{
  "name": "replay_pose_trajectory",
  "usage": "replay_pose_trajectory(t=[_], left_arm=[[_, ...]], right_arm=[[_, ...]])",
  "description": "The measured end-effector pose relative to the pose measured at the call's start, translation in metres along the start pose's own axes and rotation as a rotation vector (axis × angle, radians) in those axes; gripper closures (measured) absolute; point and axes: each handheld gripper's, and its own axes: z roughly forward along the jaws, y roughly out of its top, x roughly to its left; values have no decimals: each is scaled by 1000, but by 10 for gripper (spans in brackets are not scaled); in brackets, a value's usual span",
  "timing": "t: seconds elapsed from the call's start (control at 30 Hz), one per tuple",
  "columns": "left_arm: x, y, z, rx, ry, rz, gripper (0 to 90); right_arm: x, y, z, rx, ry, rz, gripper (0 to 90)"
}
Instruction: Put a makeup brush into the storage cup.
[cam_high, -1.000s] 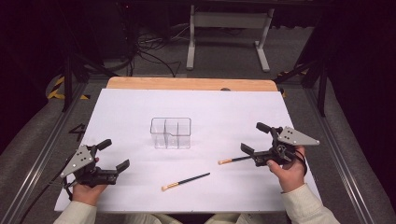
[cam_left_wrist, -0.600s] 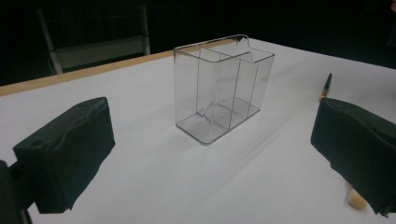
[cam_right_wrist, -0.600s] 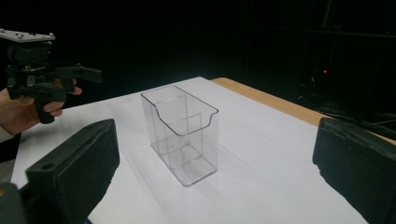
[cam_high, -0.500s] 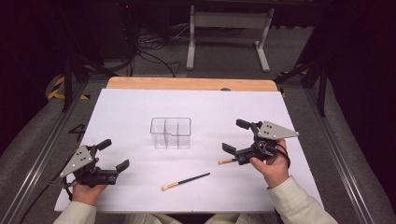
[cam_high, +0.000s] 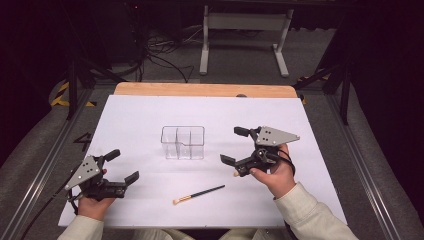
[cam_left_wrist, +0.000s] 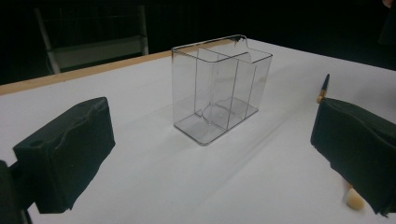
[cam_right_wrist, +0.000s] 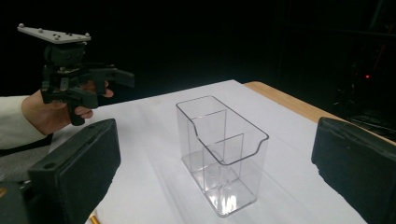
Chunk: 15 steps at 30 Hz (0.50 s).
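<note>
so, nothing's in the clear organizer (cam_high: 183, 142) yet; brush (cam_high: 199, 194) lies loose at lower centre, left tool (cam_high: 119, 168) and right tool (cam_high: 235, 146) both spread apart, empty.

A clear plastic organizer (cam_high: 183, 142) stands upright near the middle of the white table (cam_high: 140, 115). It is a small transparent box, open at the top, with thin inner walls that divide it into compartments; all of them are empty. One long wall is cut lower in a curved step.

A thin brush (cam_high: 198, 194) lies flat on the table, nearer than the organizer and well apart from it. Its handle is dark, its tip is light tan, and the tip points to the near left.

A second brush (cam_high: 236, 173) lies to the right, mostly hidden, with a pale end showing.
</note>
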Motion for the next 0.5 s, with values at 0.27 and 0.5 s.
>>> replay_pose_trajectory(t=[0.27, 0.5], left_arm=[[0, 1, 1, 2, -3, 4, 2], [-1, 1, 1, 6, 1, 10, 4]], right_arm=[[4, 17, 12, 74, 30, -53, 40], [8, 25, 27, 209, 97, -117, 24]])
